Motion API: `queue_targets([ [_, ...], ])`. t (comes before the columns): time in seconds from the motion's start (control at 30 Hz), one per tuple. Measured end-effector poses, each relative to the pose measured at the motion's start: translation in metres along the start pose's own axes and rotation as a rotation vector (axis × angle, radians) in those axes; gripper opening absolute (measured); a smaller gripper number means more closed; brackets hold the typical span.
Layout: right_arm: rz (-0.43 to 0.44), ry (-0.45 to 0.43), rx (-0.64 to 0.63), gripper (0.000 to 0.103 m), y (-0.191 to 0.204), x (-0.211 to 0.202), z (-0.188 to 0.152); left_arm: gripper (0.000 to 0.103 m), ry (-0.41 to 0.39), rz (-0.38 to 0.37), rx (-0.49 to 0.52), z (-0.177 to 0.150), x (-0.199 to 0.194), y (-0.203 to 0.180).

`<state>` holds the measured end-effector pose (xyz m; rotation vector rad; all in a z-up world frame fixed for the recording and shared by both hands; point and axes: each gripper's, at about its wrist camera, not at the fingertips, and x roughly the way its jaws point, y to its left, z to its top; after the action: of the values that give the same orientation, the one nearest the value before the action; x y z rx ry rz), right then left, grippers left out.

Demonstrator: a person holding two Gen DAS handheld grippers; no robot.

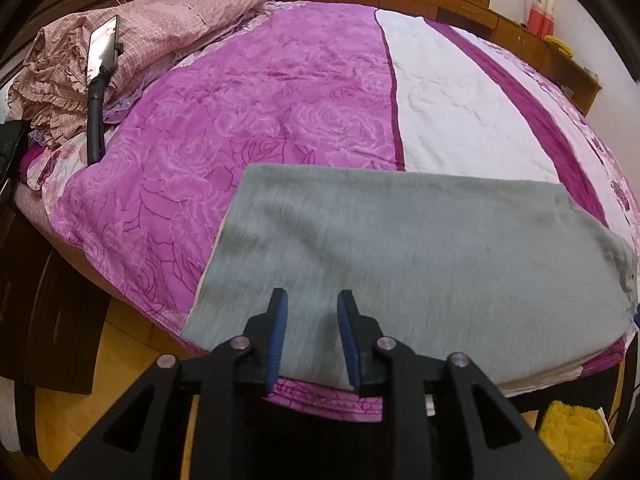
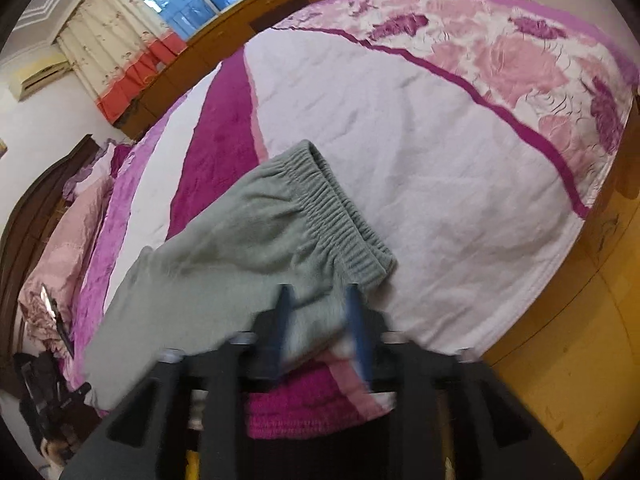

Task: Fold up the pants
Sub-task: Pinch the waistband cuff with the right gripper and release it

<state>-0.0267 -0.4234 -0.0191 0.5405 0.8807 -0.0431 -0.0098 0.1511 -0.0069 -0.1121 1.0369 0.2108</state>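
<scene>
Grey pants [image 1: 420,256] lie flat on the bed near its front edge, folded lengthwise into a wide band. In the right wrist view the pants [image 2: 240,240] show their elastic waistband [image 2: 340,220] at the right end. My left gripper [image 1: 312,304] is open, its blue pads just over the pants' near edge, holding nothing. My right gripper [image 2: 320,300] is open and blurred by motion, over the near edge of the pants just below the waistband.
The bed carries a purple rose-patterned cover [image 1: 260,120] with a white stripe [image 1: 448,100]. A pink quilt [image 1: 132,40] and a phone on a stand [image 1: 102,48] are at the far left. Wooden floor [image 2: 560,360] lies past the bed's edge. A yellow cloth [image 1: 572,436] lies on the floor.
</scene>
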Motion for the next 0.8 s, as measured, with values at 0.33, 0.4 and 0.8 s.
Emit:
queue_targets([
  [0.33,0.015,0.01,0.123,0.047,-0.024,0.021,-0.004,0.03,0.05,0.028,-0.014,-0.007,0.019,0.001],
  [0.4,0.038,0.019,0.175,0.048,-0.029,0.032,-0.006,0.03,0.051,0.038,-0.004,-0.007,0.02,-0.001],
  [0.8,0.126,-0.066,0.31,0.05,-0.039,0.035,-0.013,0.031,0.057,0.04,0.0,-0.005,0.023,-0.001],
])
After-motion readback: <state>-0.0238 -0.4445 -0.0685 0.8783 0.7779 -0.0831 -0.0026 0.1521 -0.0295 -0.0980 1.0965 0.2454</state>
